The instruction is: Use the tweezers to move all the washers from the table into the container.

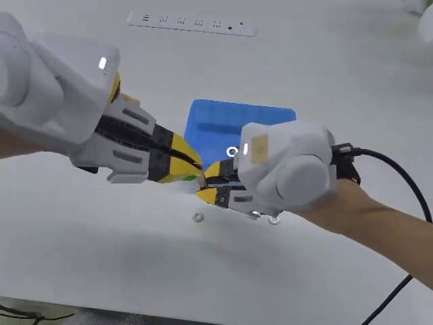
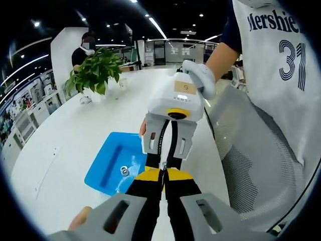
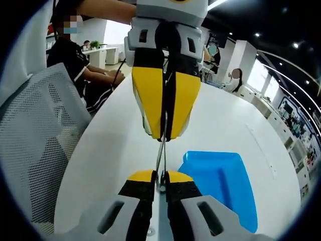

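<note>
Slim silver metal tweezers are clamped by closed left gripper and closed right gripper; uneven release could drop them.

My left gripper at left, my right gripper at right, tips nose to nose over table. Tweezers run between the two, pinched in both sets of jaws. Container on table just behind tips. Washer in container, near its front edge. Loose washer on table before tips, second loose washer under right gripper. Power strip on table well behind container.
</note>
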Demonstrator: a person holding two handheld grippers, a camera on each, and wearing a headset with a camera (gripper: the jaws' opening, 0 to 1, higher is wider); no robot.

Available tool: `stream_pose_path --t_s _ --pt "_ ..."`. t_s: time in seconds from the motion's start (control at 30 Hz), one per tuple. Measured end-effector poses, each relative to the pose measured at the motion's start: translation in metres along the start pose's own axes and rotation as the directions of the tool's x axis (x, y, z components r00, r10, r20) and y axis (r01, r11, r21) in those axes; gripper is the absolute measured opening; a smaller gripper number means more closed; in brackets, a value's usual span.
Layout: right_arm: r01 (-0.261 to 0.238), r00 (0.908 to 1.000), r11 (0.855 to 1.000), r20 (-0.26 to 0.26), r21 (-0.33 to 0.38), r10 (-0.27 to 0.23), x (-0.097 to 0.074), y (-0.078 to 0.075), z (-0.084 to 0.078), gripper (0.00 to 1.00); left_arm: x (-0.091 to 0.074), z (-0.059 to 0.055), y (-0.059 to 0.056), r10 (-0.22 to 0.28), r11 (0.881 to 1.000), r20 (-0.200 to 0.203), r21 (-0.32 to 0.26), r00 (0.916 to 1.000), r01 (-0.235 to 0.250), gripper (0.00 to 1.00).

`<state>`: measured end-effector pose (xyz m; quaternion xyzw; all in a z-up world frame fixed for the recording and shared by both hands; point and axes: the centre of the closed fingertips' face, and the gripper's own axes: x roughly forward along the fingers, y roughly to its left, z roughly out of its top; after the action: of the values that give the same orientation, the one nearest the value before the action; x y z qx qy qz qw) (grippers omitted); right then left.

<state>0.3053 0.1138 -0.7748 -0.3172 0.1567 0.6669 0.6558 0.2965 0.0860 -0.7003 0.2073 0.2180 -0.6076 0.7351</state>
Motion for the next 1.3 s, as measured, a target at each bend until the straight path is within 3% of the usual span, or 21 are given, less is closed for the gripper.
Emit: stream_pose_path --t_s 0.23,0.73,1.3 --pt "-0.016 0.9999 1.0 -0.002 0.018 0.016 0.0055 0.0021 -0.005 0.09 0.0028 -0.0081 0.0016 -0.011 1.0 -0.013 -0.017 0.9999 0.011 0.05" --pt "-0.003 0.9999 0.999 0.015 0.048 0.002 -0.001 0.0013 -0.003 0.11 0.0016 -0.0015 0.0018 -0.018 1.0 -0.001 -0.025 0.9998 0.018 0.05" --pt "-0.013 0.9999 0.997 0.007 0.07 0.012 0.0019 0.0012 -0.0077 0.12 0.0069 -0.004 0.0049 -0.025 1.0 -0.023 -0.013 0.9994 0.025 0.05"
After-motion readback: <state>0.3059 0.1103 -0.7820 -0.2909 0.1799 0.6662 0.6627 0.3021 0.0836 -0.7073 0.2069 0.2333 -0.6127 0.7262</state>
